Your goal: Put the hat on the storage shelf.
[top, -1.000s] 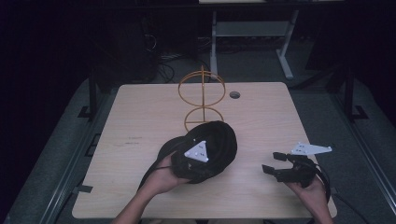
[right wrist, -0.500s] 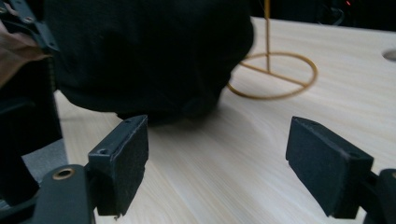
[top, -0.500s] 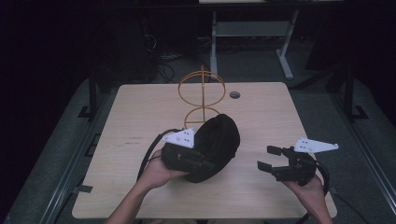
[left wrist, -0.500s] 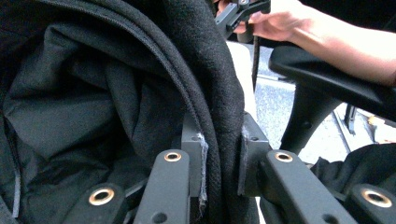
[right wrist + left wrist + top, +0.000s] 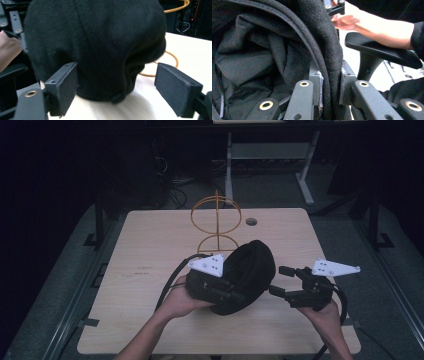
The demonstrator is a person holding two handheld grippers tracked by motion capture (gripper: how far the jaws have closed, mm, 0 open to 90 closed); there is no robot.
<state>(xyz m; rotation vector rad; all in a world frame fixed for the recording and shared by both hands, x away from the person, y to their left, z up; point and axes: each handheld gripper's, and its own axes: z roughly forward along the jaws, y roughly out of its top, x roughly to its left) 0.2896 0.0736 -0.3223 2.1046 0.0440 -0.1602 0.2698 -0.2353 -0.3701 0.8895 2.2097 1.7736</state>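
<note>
The black hat (image 5: pixel 247 275) is held up over the tabletop (image 5: pixel 150 240) by the left gripper (image 5: pixel 227 292). Its fingers (image 5: pixel 315 85) are pinched shut on the hat's edge, so the hat cannot drop. The right gripper (image 5: pixel 282 280) is kept just beside the hat, with its fingers (image 5: pixel 63 86) spread wide and nothing held, likely so a second grip can be taken. The orange wire stand (image 5: pixel 216 220) is set behind the hat, perhaps for the hat to be hung on.

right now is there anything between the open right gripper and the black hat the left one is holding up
Nothing visible. The right gripper stands open beside the black hat, its pads bare with only open air before the crown. The left gripper is clamped on the hat's edge on the far side.
</note>
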